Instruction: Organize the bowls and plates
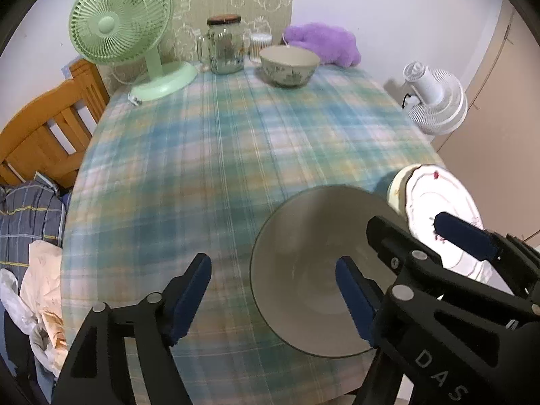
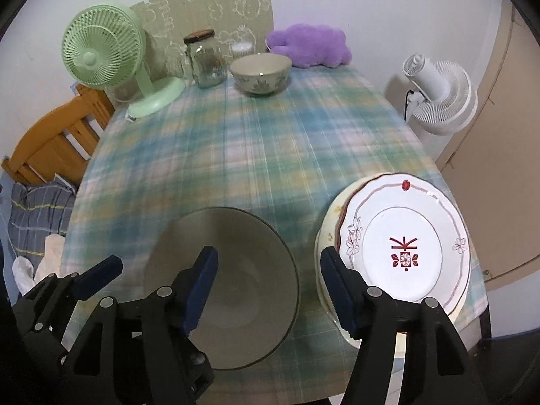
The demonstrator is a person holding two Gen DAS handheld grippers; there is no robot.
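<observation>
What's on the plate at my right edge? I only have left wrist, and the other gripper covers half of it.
Observer: Nothing. The right wrist view shows the plate whole: white, with a red-lined wavy rim and a red flower emblem at its centre.
Operator: Alone or stacked?
Observer: Stacked. It lies on a cream plate whose rim sticks out on the left.
Operator: Is the right gripper holding anything?
Observer: No. The right gripper is open and grips nothing. One finger is over the grey bowl, the other over the stack's left edge.
</observation>
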